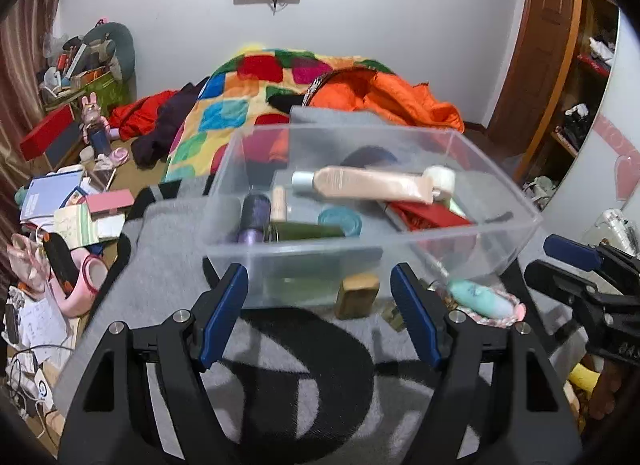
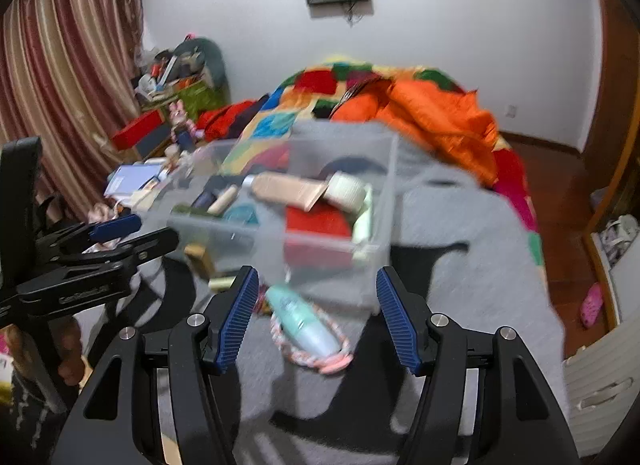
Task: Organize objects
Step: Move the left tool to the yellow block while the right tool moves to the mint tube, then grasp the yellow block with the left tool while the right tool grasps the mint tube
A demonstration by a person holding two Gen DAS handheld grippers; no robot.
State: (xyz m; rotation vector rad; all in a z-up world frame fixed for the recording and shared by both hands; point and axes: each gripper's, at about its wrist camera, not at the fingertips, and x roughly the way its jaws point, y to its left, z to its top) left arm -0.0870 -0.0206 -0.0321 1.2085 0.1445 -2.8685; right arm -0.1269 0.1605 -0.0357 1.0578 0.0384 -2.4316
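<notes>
A clear plastic bin (image 1: 400,249) stands on a grey cloth with black shapes (image 1: 168,265). Inside it lie a beige tube (image 1: 372,183), a purple bottle (image 1: 254,217), a teal jar (image 1: 340,221) and a red box (image 1: 428,215). My left gripper (image 1: 320,317) is open just short of the bin's near wall, with nothing between its fingers. A small brown block (image 1: 357,295) lies in front of the bin. A mint bottle (image 2: 300,317) rests on a pink braided ring (image 2: 320,365), just ahead of my open right gripper (image 2: 318,321), whose pads are clear of it. The bin (image 2: 280,233) is blurred in the right wrist view.
Behind the bin lie a colourful quilt (image 1: 240,105) and an orange jacket (image 1: 400,97). Books, boxes and papers (image 1: 72,201) crowd the left side. A wooden wardrobe (image 1: 552,65) stands at the right. On the floor are a pink slipper (image 2: 591,305) and a white basket (image 2: 600,393).
</notes>
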